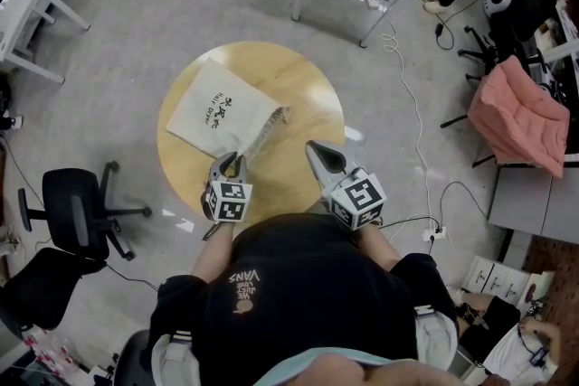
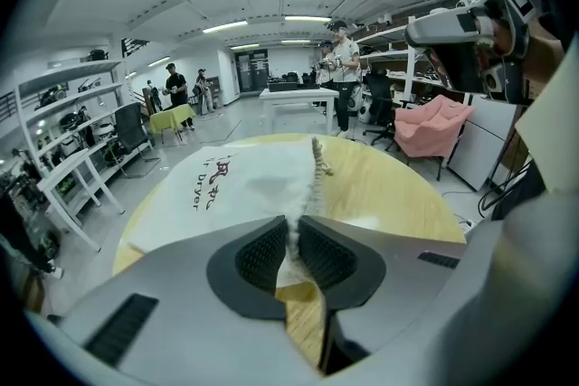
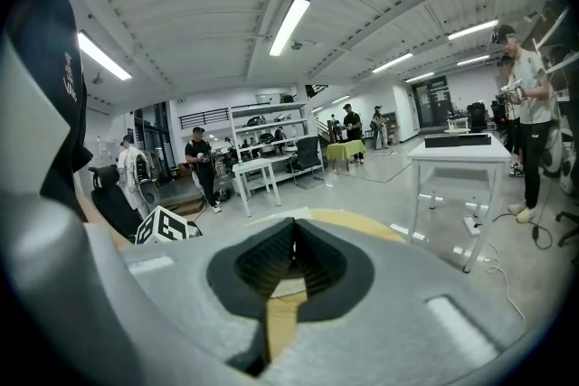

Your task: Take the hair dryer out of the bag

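We see a cream drawstring bag (image 1: 220, 111) (image 2: 240, 181) lying flat on a round wooden surface (image 1: 312, 99) (image 2: 389, 185), toward its far left side. The left tongs (image 1: 231, 160) (image 2: 291, 240) come in at the bag's near corner, and in the left gripper view their ribbed pads are clamped on the gathered cloth edge there. A pale, frayed cord (image 1: 269, 127) (image 2: 317, 160) runs along the bag's right-hand edge from those pads to the far corner. The bag is slightly rumpled and carries dark characters with the words "Hair Dryer" printed beneath them. The cloth hides whatever lies inside it. The right tongs (image 1: 317, 151) (image 3: 291, 253) sit over the bare wood on the near right of the surface. They are beside the bag's right edge but clear of it. Their jaws are pressed together with nothing between them.
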